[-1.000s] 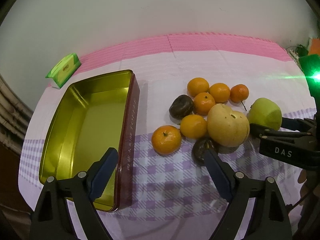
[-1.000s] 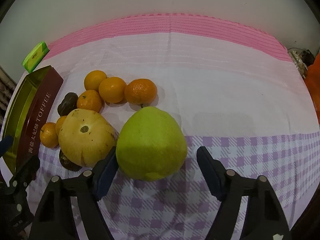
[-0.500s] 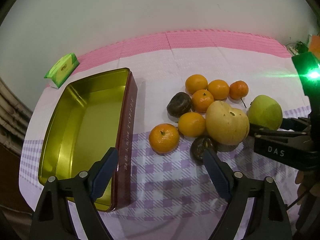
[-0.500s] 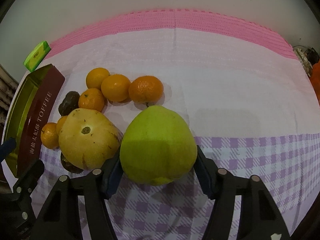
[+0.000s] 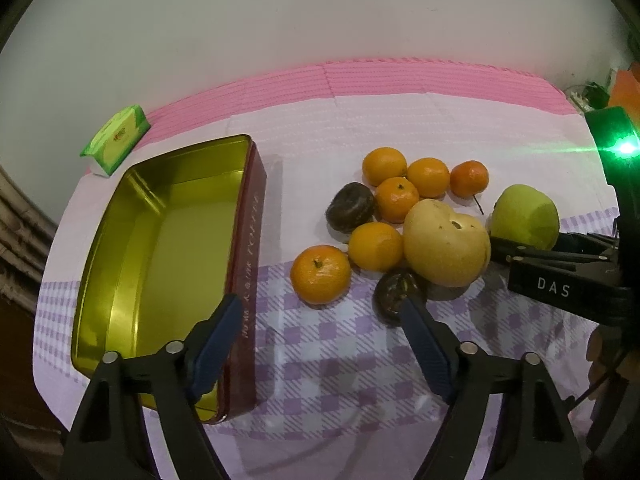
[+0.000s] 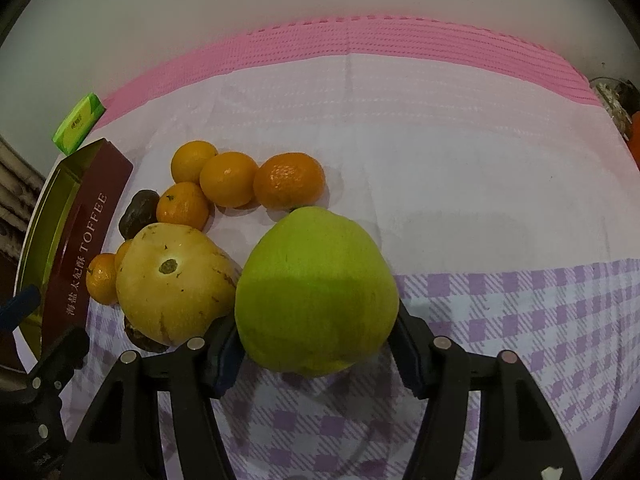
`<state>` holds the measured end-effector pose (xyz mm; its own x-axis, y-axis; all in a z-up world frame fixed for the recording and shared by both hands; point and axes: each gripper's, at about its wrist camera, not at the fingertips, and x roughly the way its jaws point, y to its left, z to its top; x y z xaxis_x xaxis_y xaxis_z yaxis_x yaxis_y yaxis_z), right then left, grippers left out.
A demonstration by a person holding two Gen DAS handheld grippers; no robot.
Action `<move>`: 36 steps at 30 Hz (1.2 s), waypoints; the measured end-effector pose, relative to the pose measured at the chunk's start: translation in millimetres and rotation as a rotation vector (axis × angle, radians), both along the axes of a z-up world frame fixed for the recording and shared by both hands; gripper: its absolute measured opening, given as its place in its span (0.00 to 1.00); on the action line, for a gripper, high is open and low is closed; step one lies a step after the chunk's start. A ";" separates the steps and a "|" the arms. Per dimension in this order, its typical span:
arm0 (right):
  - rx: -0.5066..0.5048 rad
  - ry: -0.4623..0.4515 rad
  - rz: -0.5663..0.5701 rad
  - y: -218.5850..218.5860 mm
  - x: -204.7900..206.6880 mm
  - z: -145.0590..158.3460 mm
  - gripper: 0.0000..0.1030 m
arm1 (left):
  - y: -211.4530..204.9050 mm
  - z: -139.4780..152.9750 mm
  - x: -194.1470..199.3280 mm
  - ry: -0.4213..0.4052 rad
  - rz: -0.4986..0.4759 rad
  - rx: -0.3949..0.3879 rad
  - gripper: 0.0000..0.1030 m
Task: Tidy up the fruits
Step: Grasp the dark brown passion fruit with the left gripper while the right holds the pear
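Left wrist view: the tin sat empty, so nothing was sorted yet. Oranges, two dark fruits & a yellow pear lay clustered on the cloth just right of it. Left gripper hung wide, holding nothing.

Right wrist view: right gripper had its pads against both sides of the green pear, which looked gripped but unlifted. All fruit was left to move.

Left gripper spread wide, right gripper apparently clamped
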<state>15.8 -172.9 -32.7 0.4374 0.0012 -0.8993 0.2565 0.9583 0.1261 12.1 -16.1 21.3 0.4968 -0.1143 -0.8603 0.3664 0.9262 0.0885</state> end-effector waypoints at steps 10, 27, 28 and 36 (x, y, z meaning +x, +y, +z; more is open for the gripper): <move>-0.003 -0.019 -0.031 -22.1 -17.6 8.7 0.57 | -25.9 -6.3 -3.7 0.031 -0.083 0.009 0.69; 0.026 -0.031 -0.038 -35.0 -26.6 15.9 0.58 | -48.2 -32.9 17.3 0.101 -0.156 0.025 0.53; 0.029 -0.030 -0.037 -35.7 -26.9 15.7 0.57 | -49.5 -34.9 19.3 0.109 -0.157 0.023 0.52; 0.022 -0.032 -0.035 -35.3 -25.3 17.8 0.57 | -50.3 -42.0 22.7 0.141 -0.160 0.002 0.39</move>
